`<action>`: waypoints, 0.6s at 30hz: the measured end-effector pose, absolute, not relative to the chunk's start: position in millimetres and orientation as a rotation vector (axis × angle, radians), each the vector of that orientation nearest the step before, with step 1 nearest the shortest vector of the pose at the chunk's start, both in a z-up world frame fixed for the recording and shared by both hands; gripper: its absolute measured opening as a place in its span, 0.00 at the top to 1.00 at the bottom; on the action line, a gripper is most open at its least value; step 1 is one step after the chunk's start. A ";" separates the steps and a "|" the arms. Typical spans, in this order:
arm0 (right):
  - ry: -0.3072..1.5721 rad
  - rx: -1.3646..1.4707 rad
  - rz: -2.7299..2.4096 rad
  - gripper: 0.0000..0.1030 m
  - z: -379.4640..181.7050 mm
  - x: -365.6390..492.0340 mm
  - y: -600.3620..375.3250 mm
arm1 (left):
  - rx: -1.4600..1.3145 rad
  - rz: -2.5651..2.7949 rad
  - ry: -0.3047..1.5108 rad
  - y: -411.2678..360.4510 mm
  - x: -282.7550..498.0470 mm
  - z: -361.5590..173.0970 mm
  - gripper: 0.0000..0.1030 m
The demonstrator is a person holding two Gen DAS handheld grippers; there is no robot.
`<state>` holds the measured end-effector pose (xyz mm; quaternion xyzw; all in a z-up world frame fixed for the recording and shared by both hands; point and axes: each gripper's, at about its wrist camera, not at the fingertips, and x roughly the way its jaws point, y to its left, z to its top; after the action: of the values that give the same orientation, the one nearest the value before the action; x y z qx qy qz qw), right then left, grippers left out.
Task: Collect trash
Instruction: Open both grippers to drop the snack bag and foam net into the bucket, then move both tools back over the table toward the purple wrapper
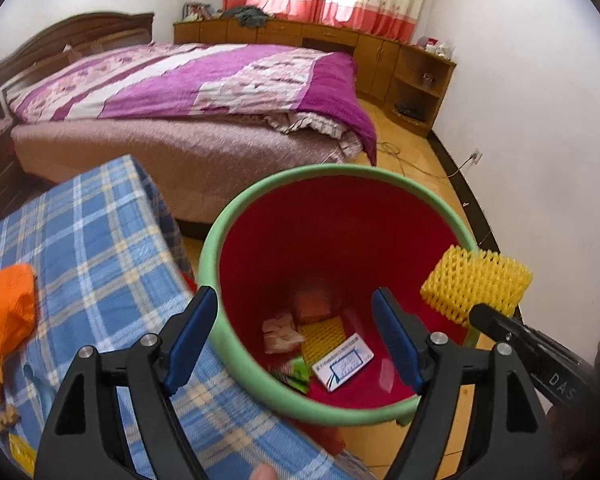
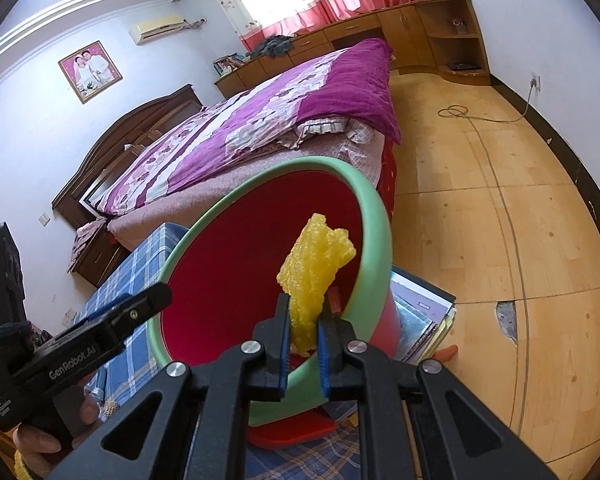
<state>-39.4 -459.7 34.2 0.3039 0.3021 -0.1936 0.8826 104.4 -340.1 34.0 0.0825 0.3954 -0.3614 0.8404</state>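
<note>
Left wrist view: left gripper (image 1: pixel 292 336) has its jaws wide apart, straddling the near rim of the bin (image 1: pixel 208 264). 1 blue pad sits outside the green rim, the other inside the red wall; neither seems to press on it, so nothing is clamped. Looks like a steadying pose, keeping the bin mouth tipped toward the right hand, tho I can't tell if there's contact. Inside the bin: a card (image 1: pixel 343 367), crumpled paper (image 1: pixel 282 334), a yellow piece, green scraps. The bin stands just beside the plaid cloth (image 1: pixel 100 240). An orange net (image 1: pixel 8 312) lies on the cloth, w/ more scraps at the lower left edge; prob next to collect. At the right, the yellow foam net (image 1: pixel 476 284) hangs over the bin's right rim, held from below by the right gripper (image 1: pixel 474 314).

Right wrist view: right gripper's jaws are pinched together on the lower end of the foam net (image 2: pixel 314 276), squashing it thin, so it's light and springy. The free end sticks up in front of the bin's red interior, just inside the rim. Held low so the bulk clears the edge and falls in once let go. Judgement: drop step is abt due; risk is the foam catching the rim and bouncing out.
</note>
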 end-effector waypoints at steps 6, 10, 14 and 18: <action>0.643 0.612 -0.380 0.84 35.0 -30.4 -454.8 | 0.150 -0.712 0.880 -319.3 105.6 33.2 0.23; 0.658 0.610 -0.382 0.81 34.7 -25.1 -450.2 | 0.147 -0.678 0.892 -308.4 105.7 34.1 0.23; 0.655 0.611 -0.373 0.73 37.2 -22.8 -443.7 | 0.141 -0.652 0.903 -295.3 104.7 36.4 0.23; 0.650 0.603 -0.366 0.69 40.7 -22.3 -438.1 | 0.130 -0.629 0.911 -282.6 103.8 38.6 0.23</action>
<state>-22.3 -438.1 40.7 0.2901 0.3129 -0.1760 0.8871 103.8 -282.6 38.6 0.0615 0.4325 -0.2985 0.8486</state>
